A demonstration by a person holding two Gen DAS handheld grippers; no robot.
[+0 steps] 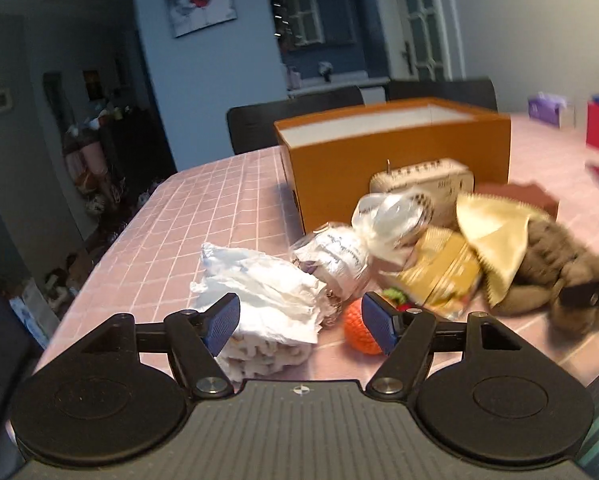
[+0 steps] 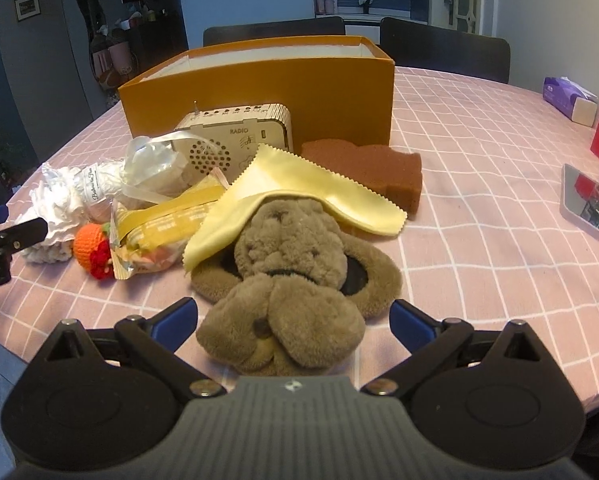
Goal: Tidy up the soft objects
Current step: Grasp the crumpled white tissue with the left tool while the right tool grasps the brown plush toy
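I see a shaggy brown plush toy (image 2: 295, 280) under a smooth, faintly shiny yellow cloth with pinked edges (image 2: 299, 188). Behind them stand a rough, porous brown sponge block (image 2: 379, 168), a pale laser-cut wooden radio (image 2: 239, 136) and a matt orange cardboard box (image 2: 267, 88). The orange ball (image 2: 89, 246) looks crocheted; the yellow snack bag (image 2: 167, 220) is glossy film. A pink checked tablecloth (image 2: 479, 200) looks smooth.
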